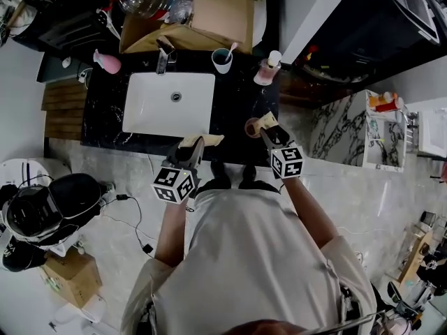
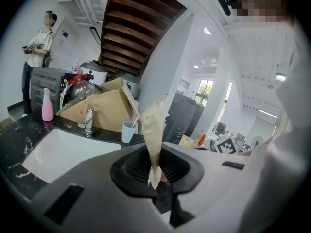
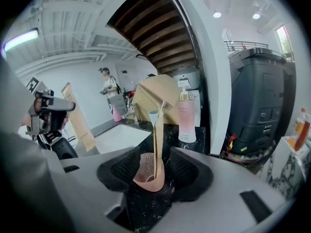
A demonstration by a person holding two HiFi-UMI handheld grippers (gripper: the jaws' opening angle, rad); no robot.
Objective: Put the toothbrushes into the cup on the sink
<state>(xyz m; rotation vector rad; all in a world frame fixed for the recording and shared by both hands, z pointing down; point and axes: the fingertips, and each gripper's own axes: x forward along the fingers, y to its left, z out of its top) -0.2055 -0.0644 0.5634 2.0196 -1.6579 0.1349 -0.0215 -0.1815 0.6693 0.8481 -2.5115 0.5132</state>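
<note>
Right gripper (image 3: 155, 166) fingers stand wide open around the pink cup (image 1: 252, 127) near the bench's (image 1: 237, 96) front edge, with one paper-wrapped toothbrush (image 3: 157, 140) leaning inside. Left gripper (image 2: 154, 171) fingers pinch the second wrapped toothbrush (image 2: 153, 130). Clipping that light cup on withdrawal could topple it. Two cups in all; the far cup (image 1: 222, 60) seems to hold another brush.
</note>
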